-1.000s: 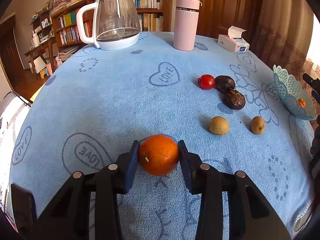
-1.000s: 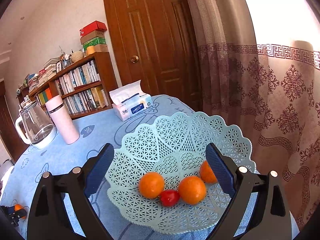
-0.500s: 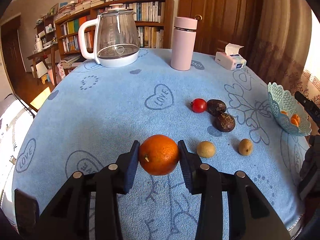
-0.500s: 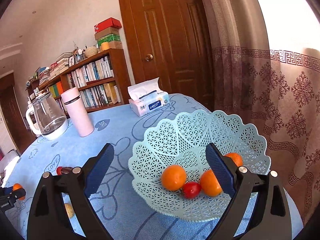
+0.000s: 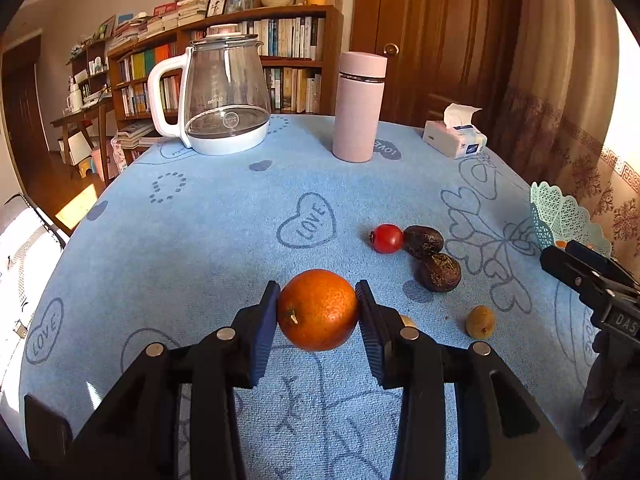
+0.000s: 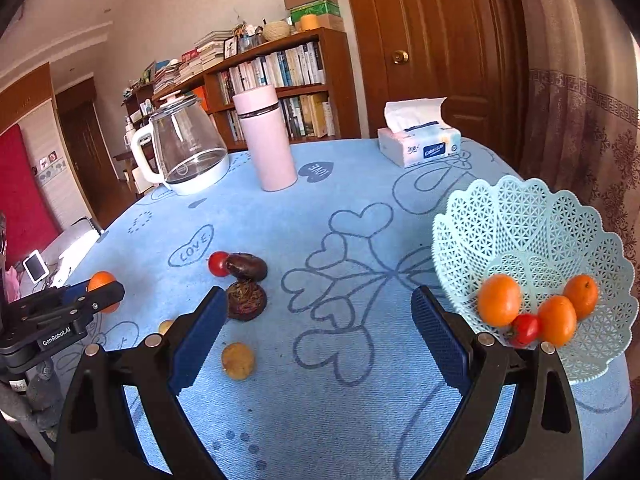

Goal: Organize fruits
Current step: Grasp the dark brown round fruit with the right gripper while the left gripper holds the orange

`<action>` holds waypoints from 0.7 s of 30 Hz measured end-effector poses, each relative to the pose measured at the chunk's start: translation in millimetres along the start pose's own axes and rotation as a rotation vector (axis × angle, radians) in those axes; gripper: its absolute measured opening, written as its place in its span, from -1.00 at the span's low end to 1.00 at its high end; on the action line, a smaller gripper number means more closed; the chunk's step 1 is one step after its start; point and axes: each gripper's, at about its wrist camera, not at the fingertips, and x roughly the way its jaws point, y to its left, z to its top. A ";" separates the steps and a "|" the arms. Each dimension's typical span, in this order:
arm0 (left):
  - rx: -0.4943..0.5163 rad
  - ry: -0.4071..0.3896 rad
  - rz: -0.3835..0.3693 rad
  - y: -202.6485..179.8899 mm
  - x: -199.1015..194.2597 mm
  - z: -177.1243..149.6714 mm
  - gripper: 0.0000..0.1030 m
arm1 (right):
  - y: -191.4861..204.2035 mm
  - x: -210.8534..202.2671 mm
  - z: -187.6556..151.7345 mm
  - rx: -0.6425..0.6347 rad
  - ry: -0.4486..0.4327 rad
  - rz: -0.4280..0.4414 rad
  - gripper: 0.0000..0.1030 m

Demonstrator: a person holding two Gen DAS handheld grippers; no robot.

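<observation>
My left gripper (image 5: 317, 310) is shut on an orange (image 5: 317, 309) and holds it above the blue tablecloth; it also shows in the right wrist view (image 6: 102, 286). My right gripper (image 6: 318, 338) is open and empty above the table, left of the mint lattice basket (image 6: 532, 240). The basket holds three oranges (image 6: 499, 300) and a red tomato (image 6: 525, 329). On the cloth lie a red tomato (image 5: 386, 238), two dark wrinkled fruits (image 5: 440, 272) and two small tan fruits (image 5: 480, 322). The basket shows at the right edge of the left wrist view (image 5: 560, 216).
A glass kettle (image 5: 224, 96), a pink flask (image 5: 360, 106) and a tissue box (image 5: 454, 138) stand at the far side of the round table. Bookshelves and a wooden door lie behind. A curtain hangs at the right.
My left gripper has lifted the orange and tilted up. My right gripper has swung left, away from over the basket, so the basket now sits at its right.
</observation>
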 end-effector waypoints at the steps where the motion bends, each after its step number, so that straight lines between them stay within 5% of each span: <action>1: -0.002 -0.004 -0.001 1.3 -0.5 0.3 -0.24 | 7.1 6.4 -0.4 -0.016 0.022 0.013 0.83; 12: -0.021 0.003 -0.031 7.9 2.9 1.2 -0.24 | 52.9 92.2 18.3 -0.121 0.242 0.144 0.77; 21: -0.046 0.019 -0.031 14.8 8.2 2.5 -0.24 | 47.9 135.8 33.6 -0.100 0.349 0.164 0.18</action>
